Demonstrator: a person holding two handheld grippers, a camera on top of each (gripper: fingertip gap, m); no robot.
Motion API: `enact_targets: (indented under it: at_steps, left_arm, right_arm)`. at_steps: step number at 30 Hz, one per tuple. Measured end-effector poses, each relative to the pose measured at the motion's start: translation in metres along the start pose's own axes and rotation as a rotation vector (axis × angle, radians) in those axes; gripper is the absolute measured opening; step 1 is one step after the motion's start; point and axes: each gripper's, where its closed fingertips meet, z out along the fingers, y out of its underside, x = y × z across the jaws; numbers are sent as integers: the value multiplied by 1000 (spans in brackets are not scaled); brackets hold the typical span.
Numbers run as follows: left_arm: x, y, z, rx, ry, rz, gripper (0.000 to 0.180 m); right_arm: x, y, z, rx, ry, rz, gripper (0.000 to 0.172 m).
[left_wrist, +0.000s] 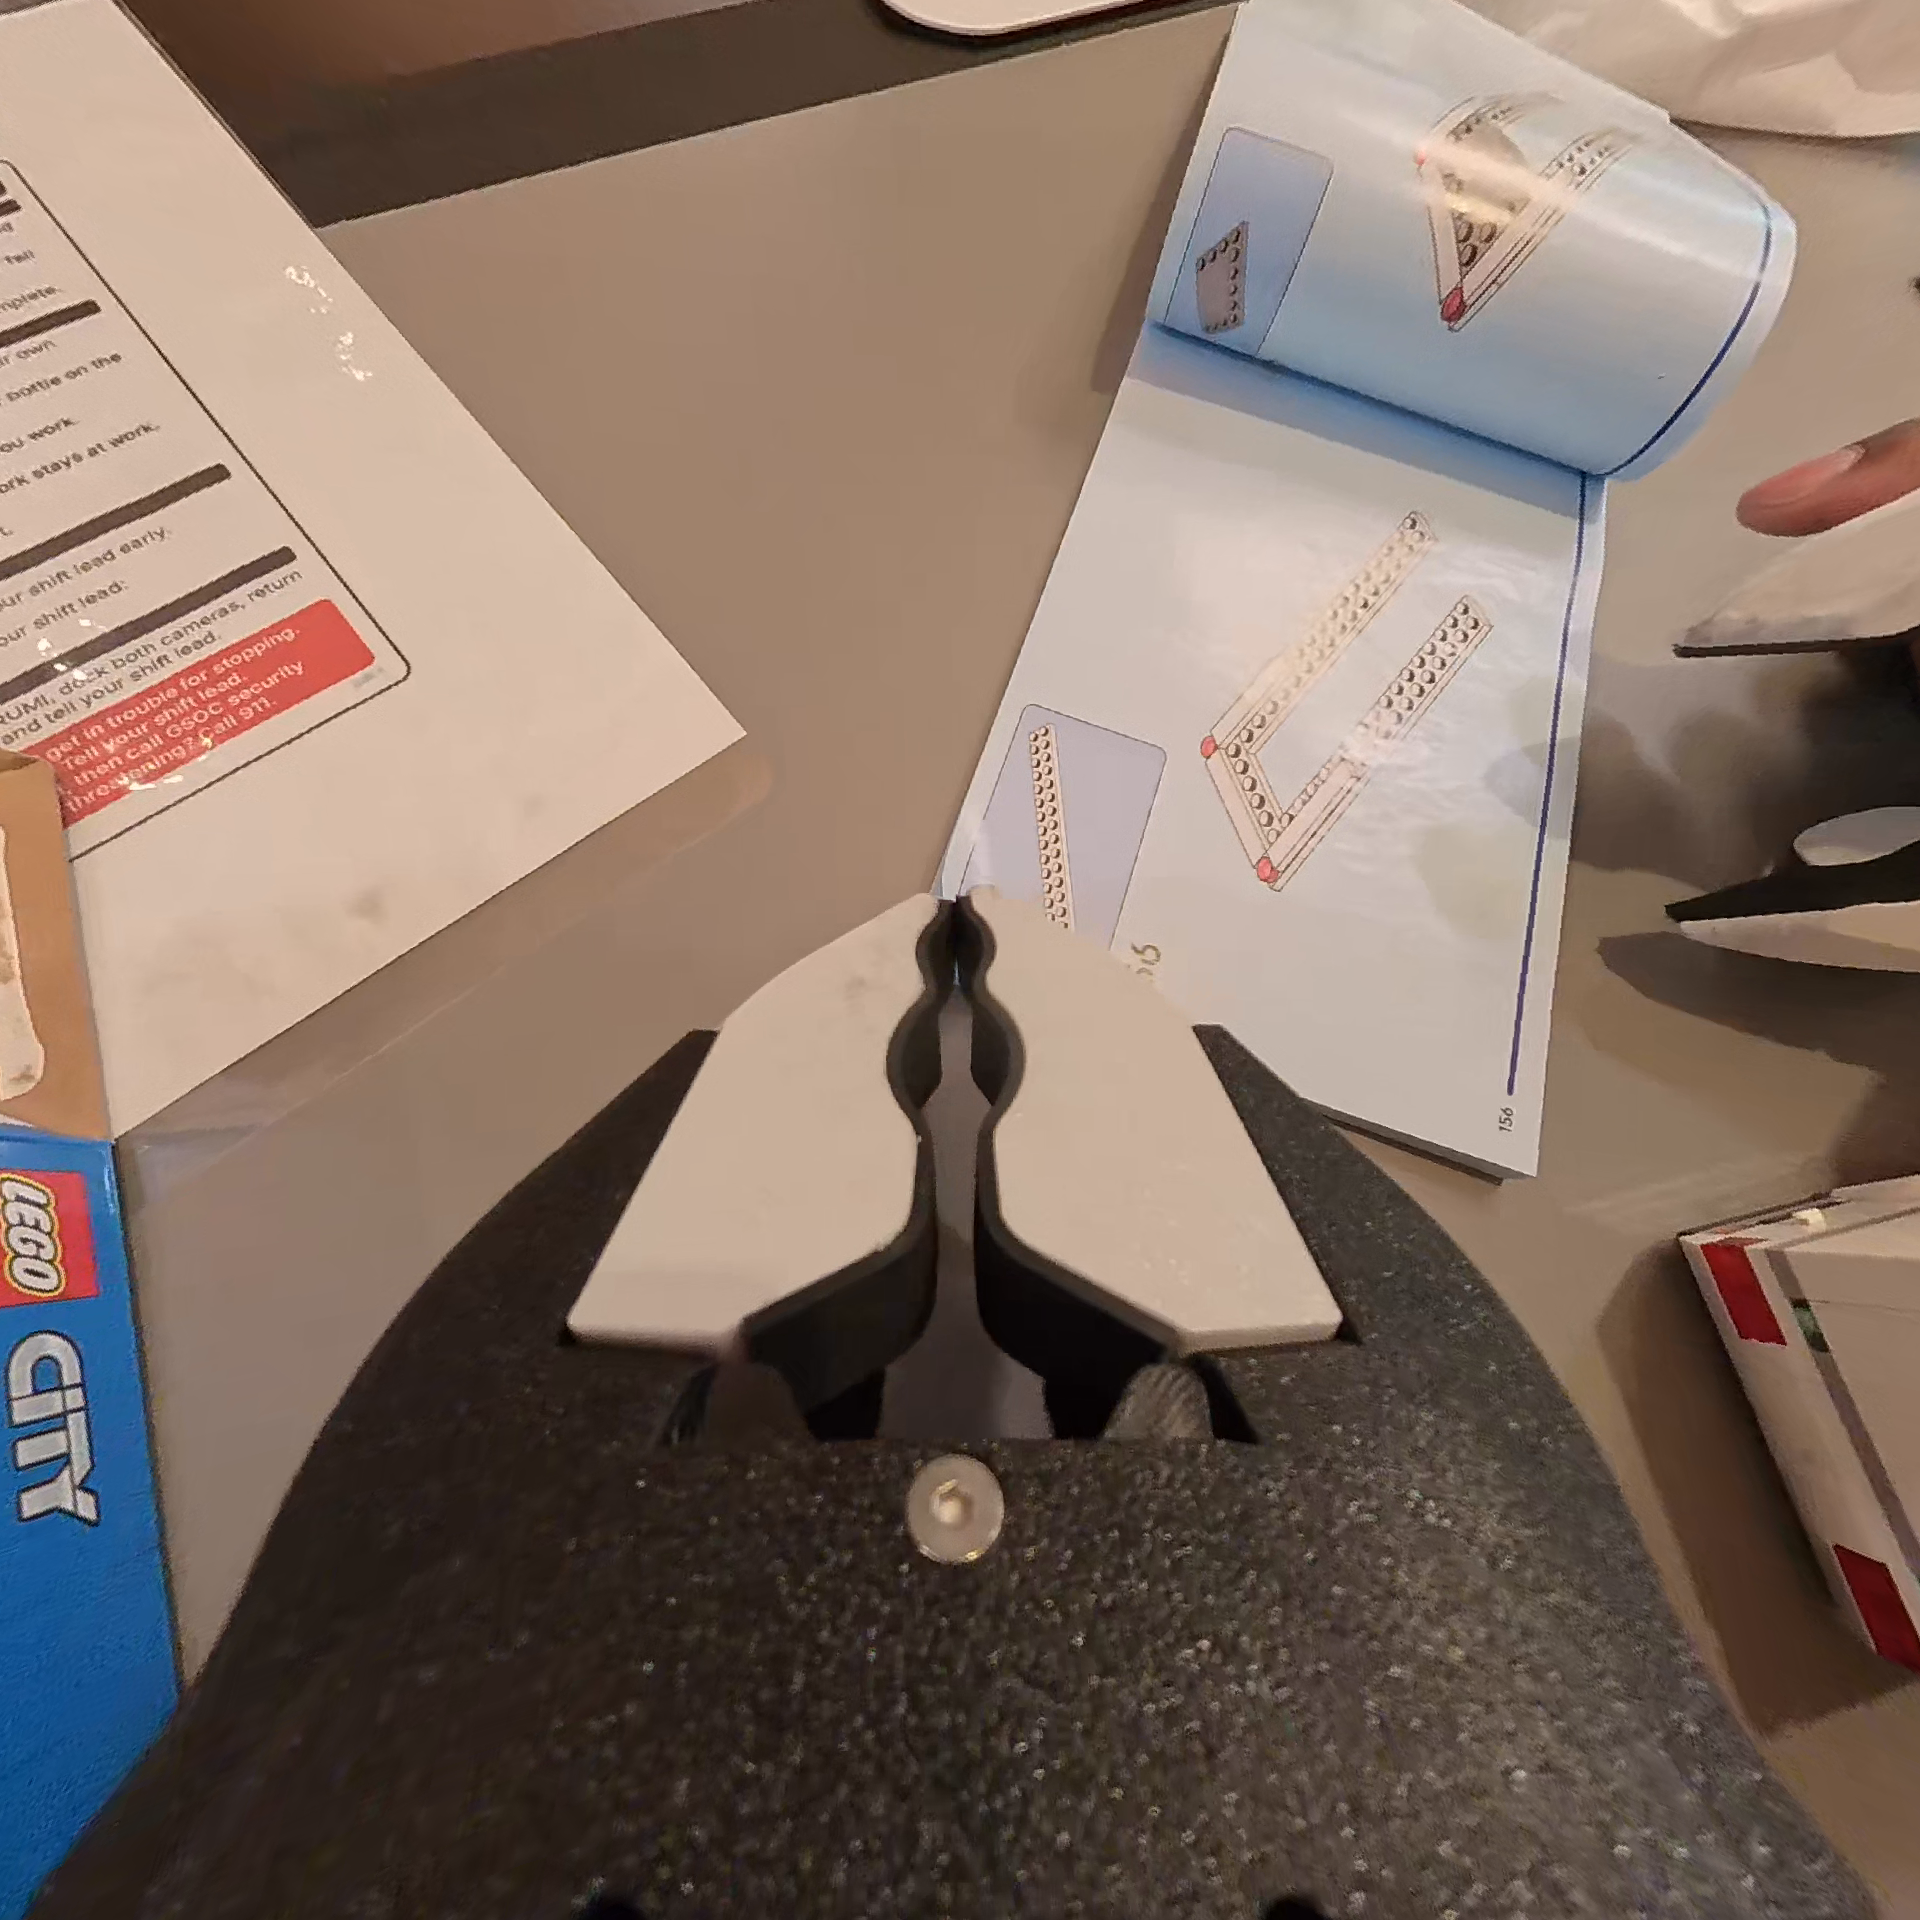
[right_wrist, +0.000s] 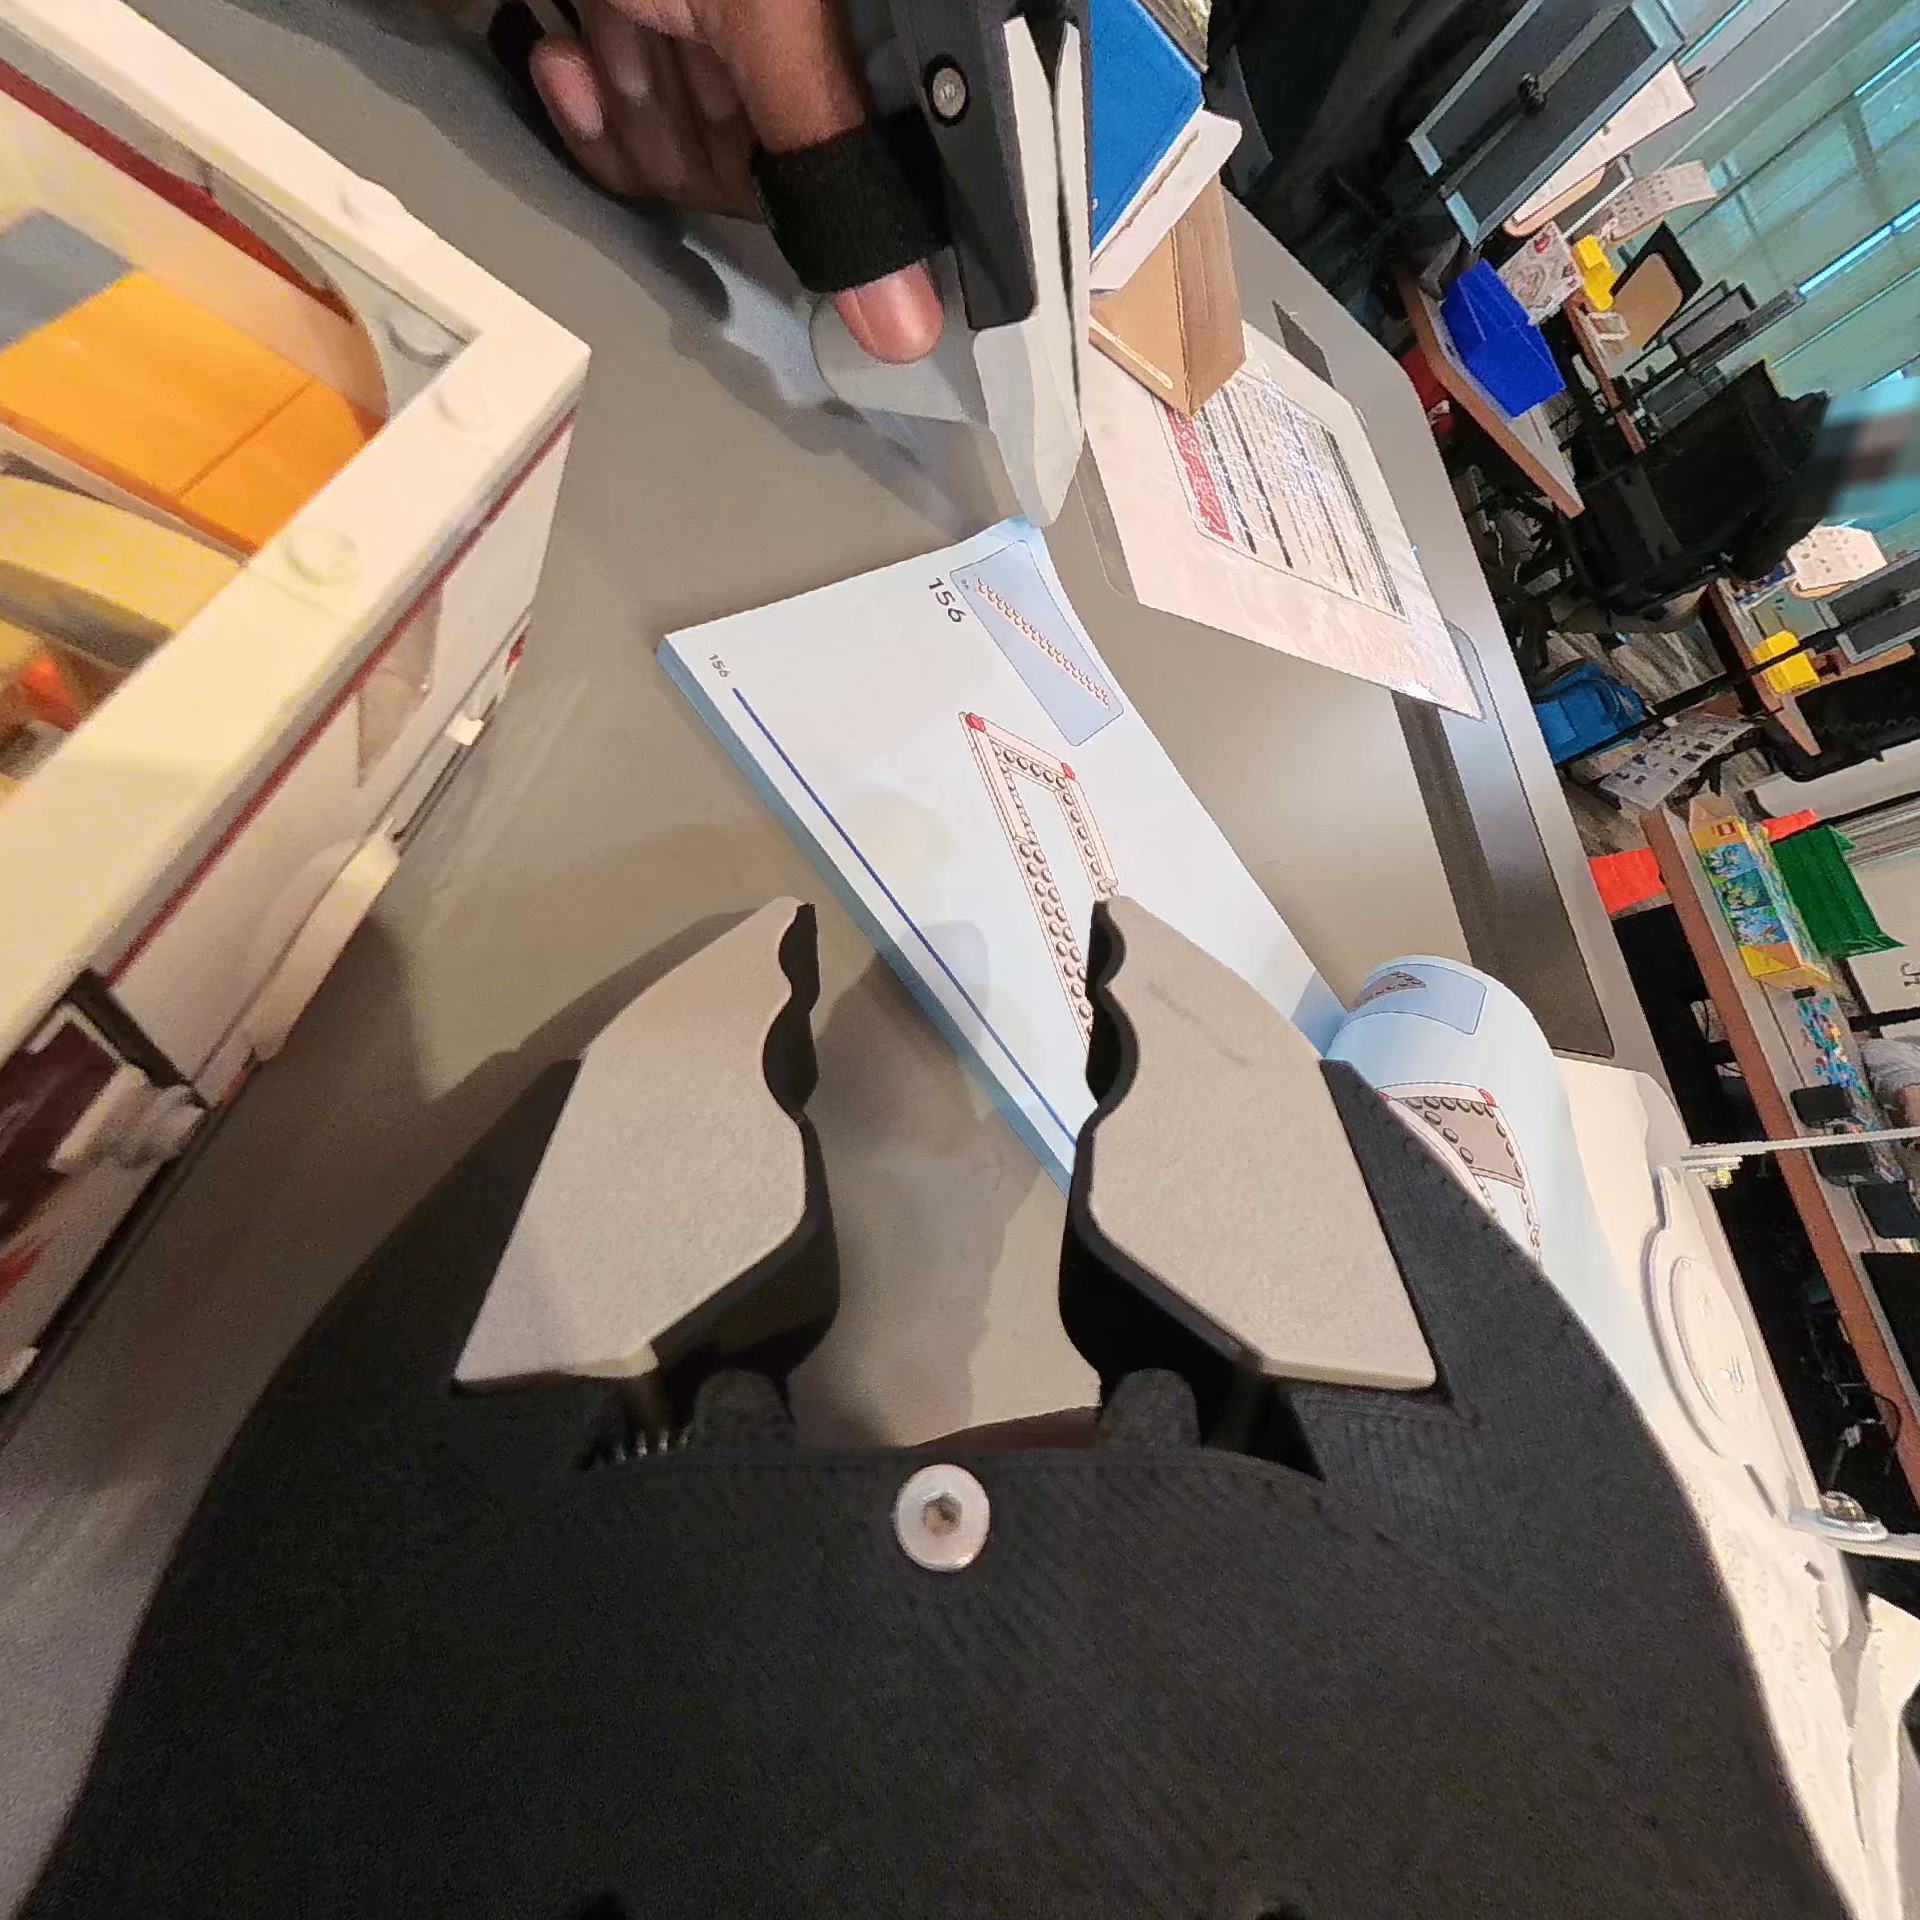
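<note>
An open light-blue instruction booklet lies on the grey table, its upper pages curled back in a roll. My left gripper is shut at the booklet's near left corner, and a sliver of the top page's corner shows pinched between the tips. In the right wrist view the left gripper, held by a hand, has its closed tip on the far corner of the booklet. My right gripper is open and empty, above the booklet's long edge. It also shows at the right edge of the left wrist view.
A white and red brick-built model stands at the left, close to the right gripper, and also shows in the left wrist view. A laminated printed sheet and a blue toy box lie to the left. A white tray sits at the right. Tip to tip, the grippers are about 15 centimetres apart.
</note>
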Motion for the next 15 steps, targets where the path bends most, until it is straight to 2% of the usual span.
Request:
enact_targets:
  at_steps: [3, 11, 15]
  left_arm:
    - [0, -6, -3, 40, 17, -34, 0]
    - [3, -31, -19, 232, 186, -262, 0]
    - [4, -24, -15, 184, 186, -241, 0]
  right_arm:
    - [-1, -2, 0, 11, -3, -14, 50]
    - [-2, -10, 4, 41, -13, -10, 52]
    - [-7, -13, 8, 35, -20, -36, 52]
